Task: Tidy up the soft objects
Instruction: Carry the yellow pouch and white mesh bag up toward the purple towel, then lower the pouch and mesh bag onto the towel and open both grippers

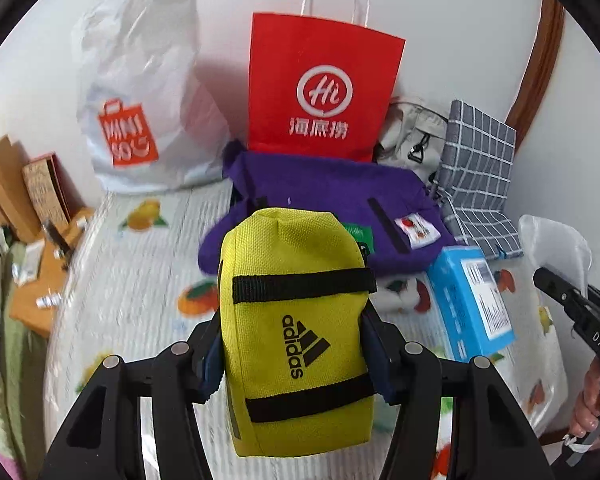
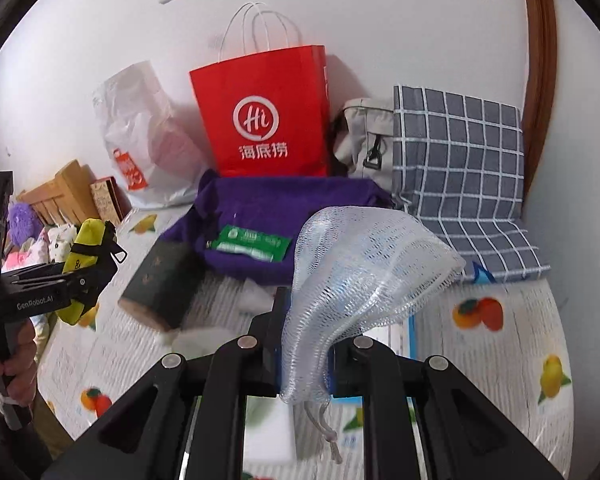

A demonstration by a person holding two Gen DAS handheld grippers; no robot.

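- The bed with the white quilted cover printed with oranges and lemons [image 1: 132, 292] carries everything. Its far edge meets the white wall [image 1: 460, 40], so the tall things lean there and do not fall.
- The red paper bag with white string handles [image 1: 322, 92] stands in the middle of the far edge. The white plastic shopping bag with an orange logo [image 1: 140, 100] slumps beside it, toward the far left corner.
- The grey cloth bag with white checks [image 2: 460, 168] leans at the far right corner, next to the brown wooden frame [image 2: 538, 80]. A small beige bag with a black clip [image 2: 366, 136] sits between it and the red bag.
- The flat purple cloth bag [image 1: 328, 200] lies just in front of the red bag. A green packet [image 2: 252, 244] rests on it.
- The light blue box [image 1: 468, 304] lies near the right edge, and the dark green box [image 2: 160, 284] lies near the middle.
- The left gripper [image 1: 292, 352] has its jaws squeezed on the yellow woven pouch with black straps [image 1: 296, 320], held up off the bed so it can travel.
- The right gripper [image 2: 304, 364] has narrow jaws pinched on the see-through white mesh pouch with a drawstring [image 2: 364, 272], which flops over because it is soft.
- I think the near left part of the bed has the most open room. The far edge is crowded.
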